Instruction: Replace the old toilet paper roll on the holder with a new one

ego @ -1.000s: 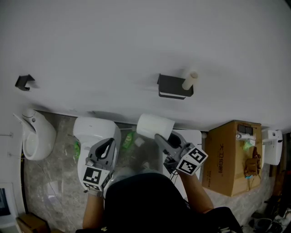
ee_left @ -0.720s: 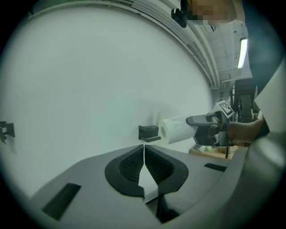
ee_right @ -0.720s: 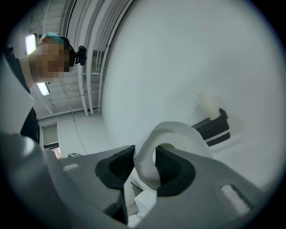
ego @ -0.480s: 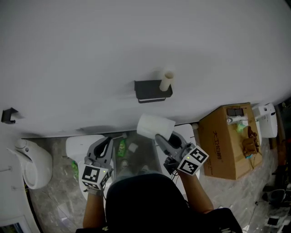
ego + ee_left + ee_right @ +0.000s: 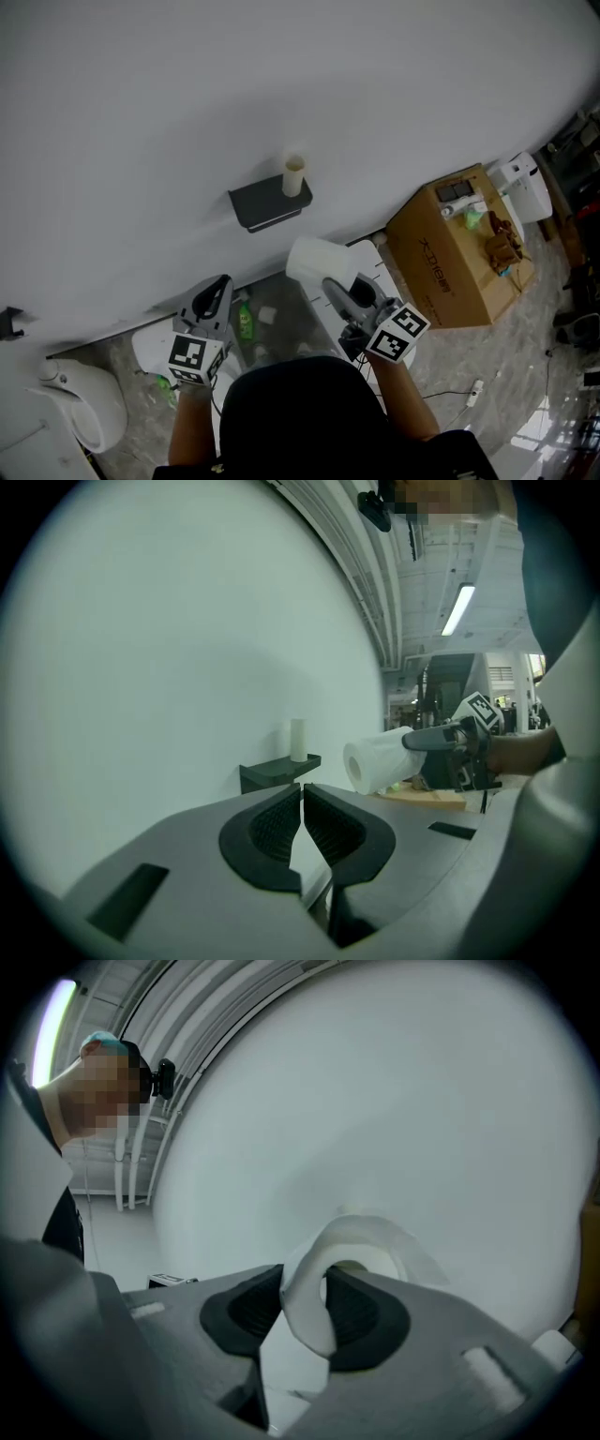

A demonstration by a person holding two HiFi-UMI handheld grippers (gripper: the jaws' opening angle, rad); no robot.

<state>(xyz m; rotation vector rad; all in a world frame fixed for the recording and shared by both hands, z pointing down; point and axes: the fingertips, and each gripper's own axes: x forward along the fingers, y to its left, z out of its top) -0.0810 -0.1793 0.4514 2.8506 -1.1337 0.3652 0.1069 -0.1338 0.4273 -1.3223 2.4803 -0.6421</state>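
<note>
The paper roll [image 5: 319,264] looks soft, the holder [image 5: 263,207] matt, the tube [image 5: 294,175] cardboard.

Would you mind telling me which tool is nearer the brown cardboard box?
Right. The right tool, shut on the new roll, sits just left of the box in the head view; the left tool, shut, is farther left.

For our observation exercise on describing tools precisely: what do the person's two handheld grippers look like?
Both the left gripper and right gripper have smooth grey bodies tapering to two jaws lined with black ribbed pads. Each carries a white cube printed with black square markers. The forearms show no sleeves.
</note>
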